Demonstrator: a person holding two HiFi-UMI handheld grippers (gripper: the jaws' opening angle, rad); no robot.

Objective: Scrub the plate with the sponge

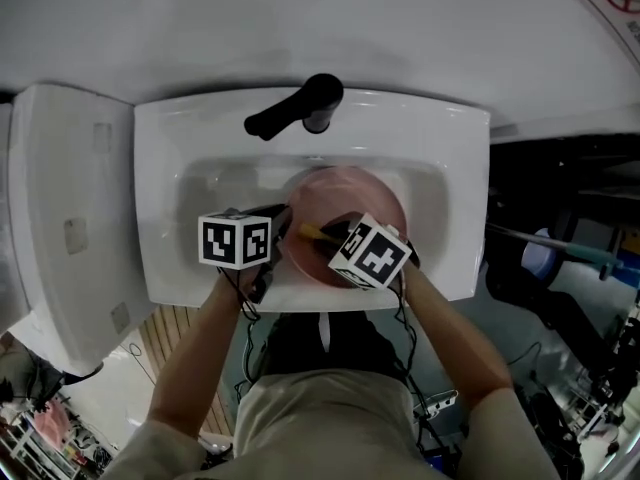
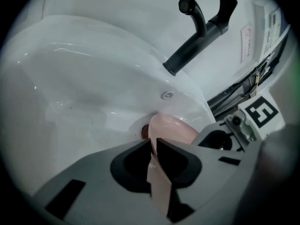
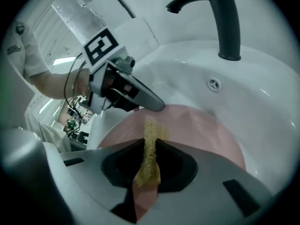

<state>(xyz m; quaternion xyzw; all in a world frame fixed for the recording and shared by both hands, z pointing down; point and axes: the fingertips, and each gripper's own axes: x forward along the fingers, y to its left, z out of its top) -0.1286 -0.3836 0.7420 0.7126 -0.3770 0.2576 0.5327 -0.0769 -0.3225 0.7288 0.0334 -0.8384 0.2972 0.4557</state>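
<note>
Plate: the pink plate point(image 1: 350, 208) is in the basin of the white sink point(image 1: 160, 158), below the black faucet point(image 1: 300, 108). I cannot tell whether it lies flat or is lifted a little at its left rim.

Left tongs: the left tongs point(image 2: 153, 146) are almost pressed together and pinch the thin left rim of the plate between the pads, so the plate is held from the left side.

Right tongs: the right tongs point(image 3: 151, 146) pinch the yellow sponge point(image 3: 149, 156). It is squeezed to a narrow strip, and its front end stands out past the tips.

Key relation: the face of the plate is directly ahead of and under the right tongs. The long axis of the sponge runs along the jaws and points onto the left part of the plate, near the tip of the left tongs.

Contact: the sponge end is on the plate or just above it — no view shows this clearly.

Nearer hand: the right one is over the plate face, and the left one is only at the rim.

Next move, as I judge: wipe the sponge across the face toward the free right side — away from the left tongs, so the two do not collide.
</note>
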